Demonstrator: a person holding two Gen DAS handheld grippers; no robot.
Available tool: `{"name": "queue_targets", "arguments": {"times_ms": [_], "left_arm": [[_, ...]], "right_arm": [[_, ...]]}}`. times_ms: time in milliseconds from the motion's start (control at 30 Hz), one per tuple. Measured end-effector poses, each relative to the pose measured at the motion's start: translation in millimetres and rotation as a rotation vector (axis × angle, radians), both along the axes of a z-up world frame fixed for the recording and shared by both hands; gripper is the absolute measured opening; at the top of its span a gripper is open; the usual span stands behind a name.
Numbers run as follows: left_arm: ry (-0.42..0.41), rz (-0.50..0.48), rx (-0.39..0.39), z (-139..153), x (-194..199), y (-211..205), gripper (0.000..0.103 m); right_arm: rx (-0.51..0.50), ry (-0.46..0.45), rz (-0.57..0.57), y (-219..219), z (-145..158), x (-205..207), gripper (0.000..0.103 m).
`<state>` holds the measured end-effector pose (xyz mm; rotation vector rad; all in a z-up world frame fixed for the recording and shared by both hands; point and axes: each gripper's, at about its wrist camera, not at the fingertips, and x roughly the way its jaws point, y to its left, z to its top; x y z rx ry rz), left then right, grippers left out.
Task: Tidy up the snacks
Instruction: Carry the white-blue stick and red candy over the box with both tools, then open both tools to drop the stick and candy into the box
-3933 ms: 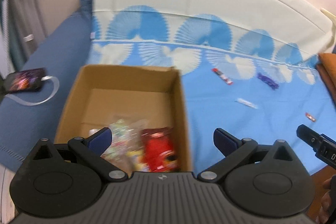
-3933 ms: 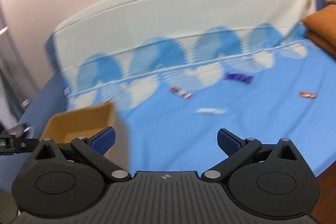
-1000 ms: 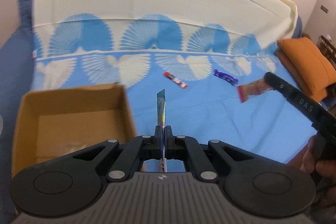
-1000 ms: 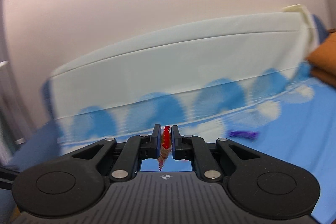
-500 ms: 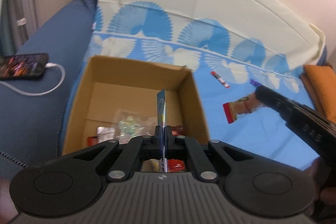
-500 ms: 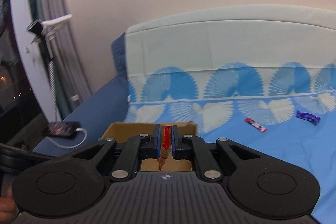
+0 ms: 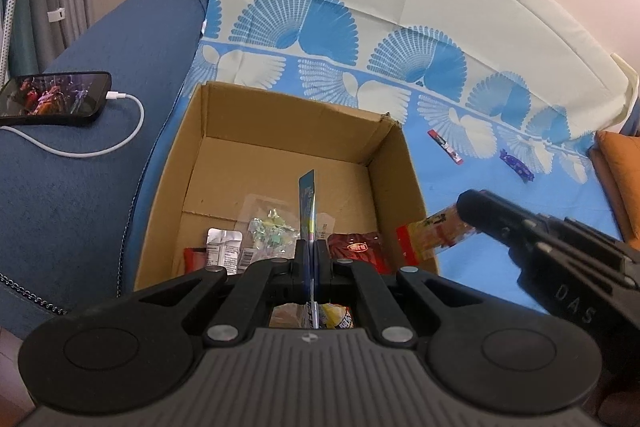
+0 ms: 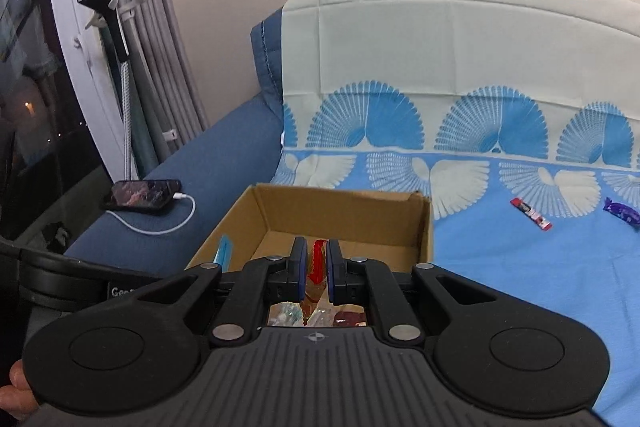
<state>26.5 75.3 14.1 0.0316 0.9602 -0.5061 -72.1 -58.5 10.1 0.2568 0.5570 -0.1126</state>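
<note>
An open cardboard box (image 7: 392,171) stands on the blue bedspread, with several snack packets (image 7: 264,233) on its floor. My left gripper (image 7: 311,251) is shut on a thin blue snack packet (image 7: 307,203), held upright over the box. My right gripper (image 8: 314,267) is shut on a red and orange snack packet (image 8: 316,265), just over the box's near right wall; that packet also shows in the left wrist view (image 7: 430,233). The box appears in the right wrist view too (image 8: 344,201). A red snack bar (image 7: 445,145) and a purple candy (image 7: 517,165) lie on the bedspread to the right.
A phone (image 7: 52,99) on a white charging cable (image 7: 120,131) lies on the dark blue sofa arm left of the box. An orange cushion (image 7: 620,167) sits at the far right. Curtains and a window frame (image 8: 80,67) stand at the left.
Both grippers have moved closer over the box with their packets still held. The right gripper's packet now sits at the box's right wall.
</note>
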Motion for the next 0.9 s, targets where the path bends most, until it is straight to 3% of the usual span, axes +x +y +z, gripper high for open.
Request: {"name": "queue_targets", "arguments": {"times_ms": [633, 733, 767, 800, 833, 867, 900], "left_arm": [[0.063, 0.04, 0.074, -36, 23, -5, 0.001], [0.07, 0.043, 0.111, -45, 27, -8, 0.007], [0.073, 0.047, 0.128, -47, 28, -8, 0.028], [0.073, 0.056, 0.147, -49, 29, -8, 0.07], [0.066, 0.074, 0.16, -50, 30, -7, 0.09], [0.044, 0.105, 0.168, -49, 29, -4, 0.102], [0.002, 0.137, 0.16, -46, 25, 0, 0.103]], "right_arm": [[0.018, 0.082, 0.023, 2, -30, 20, 0.011], [0.045, 0.121, 0.028, -1, -38, 27, 0.013], [0.056, 0.13, 0.016, -2, -41, 29, 0.021], [0.062, 0.139, 0.0, -4, -42, 30, 0.043], [0.065, 0.139, -0.018, -6, -43, 30, 0.054], [0.066, 0.13, -0.035, -7, -42, 28, 0.065], [0.066, 0.122, -0.045, -8, -41, 26, 0.066]]}}
